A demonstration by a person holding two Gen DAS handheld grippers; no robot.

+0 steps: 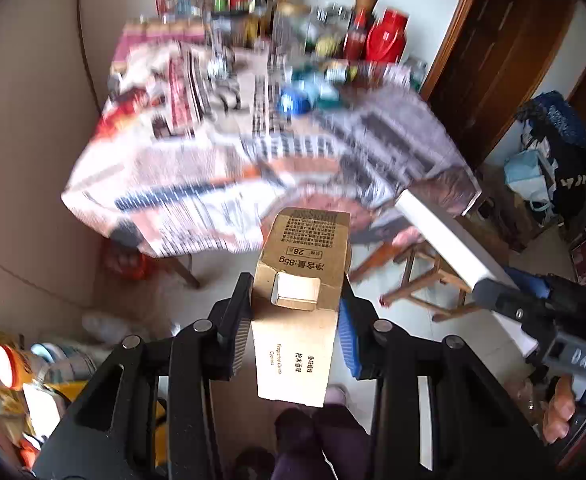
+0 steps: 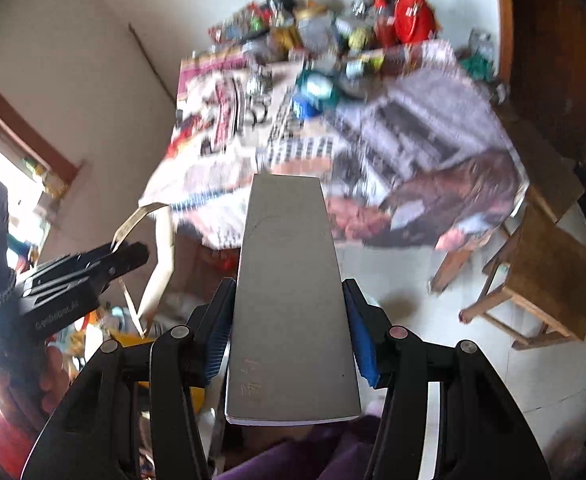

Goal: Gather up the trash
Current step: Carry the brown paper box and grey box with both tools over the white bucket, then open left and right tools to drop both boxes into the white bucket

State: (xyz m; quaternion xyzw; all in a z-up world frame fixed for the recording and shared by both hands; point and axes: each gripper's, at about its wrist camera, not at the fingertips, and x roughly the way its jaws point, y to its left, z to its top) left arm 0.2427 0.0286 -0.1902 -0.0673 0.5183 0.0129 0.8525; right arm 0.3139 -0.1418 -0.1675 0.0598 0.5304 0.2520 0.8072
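Counter (image 1: 197, 184) under newspaper, blurred clutter at far end. My right gripper (image 2: 289, 320) clamps long grey-white box (image 2: 289, 280), box jutting forward past the pads, faint scrawl unreadable. My left gripper (image 1: 297, 308) pinches brown carton (image 1: 305, 280) between the pads; print reads "85g", "28", "Fragrance Candle". Both grippers tilted steeply down toward floor.

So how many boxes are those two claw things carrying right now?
2. A brown cardboard box is clamped in the left gripper; a flat grey box is clamped in the right gripper. The blurred table behind may hide more.
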